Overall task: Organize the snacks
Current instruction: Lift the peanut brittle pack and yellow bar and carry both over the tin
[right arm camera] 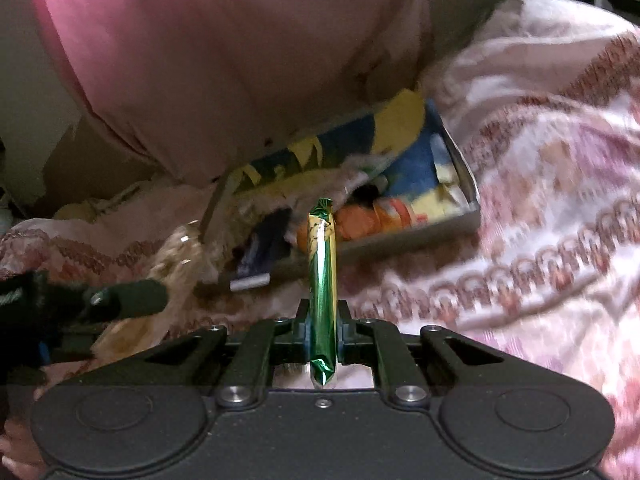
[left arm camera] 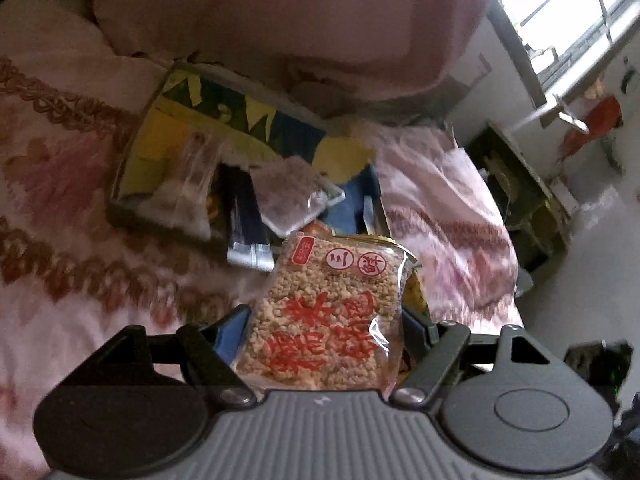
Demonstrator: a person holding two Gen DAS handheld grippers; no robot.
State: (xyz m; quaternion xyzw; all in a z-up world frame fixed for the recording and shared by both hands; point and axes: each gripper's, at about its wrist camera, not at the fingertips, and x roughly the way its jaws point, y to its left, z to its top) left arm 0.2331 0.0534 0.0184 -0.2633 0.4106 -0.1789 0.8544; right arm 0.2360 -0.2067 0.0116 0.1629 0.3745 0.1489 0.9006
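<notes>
currently: both grippers loaded, transfer to box pending

**step in hand.** each gripper carries one snack above the bed. the left gripper [left arm camera: 320, 328] stands wide, its two fingers pressed on the side edges of a clear-wrapped puffed rice cake packet [left arm camera: 326, 308] with red characters; the packet stands upright between the fingers and projects forward. the right gripper [right arm camera: 322, 332] is nearly closed, clamped on a slim green foil stick snack [right arm camera: 321, 280] that stands on end between the pads. judged from this, pick-up is complete for both items and the placing step is next.

**target.** a shallow cardboard box [left arm camera: 124, 200] with a yellow and blue printed lining lies on the pink patterned bedspread [left arm camera: 60, 184], ahead of both grippers. it already contains several items: a dark blue packet [left arm camera: 244, 216], a clear square-wrapped snack [left arm camera: 292, 196] and, in the right wrist view, an orange packet [right arm camera: 360, 222].

**next move.** bring each gripper over a free part of the box, lower, then open. the rice cake packet needs a broad flat space; the stick needs only a narrow slot, probably along a wall.

**obstructions.**
- a pink pillow [left arm camera: 280, 32] overhangs the far side of the box and limits access from that end.
- the dark blue packet hangs over the near wall.
- both grippers approach the same box; the left one shows at the left edge of the right wrist view, so stagger the placements.
- the bedspread is soft, so the box may tilt under pressure.
</notes>
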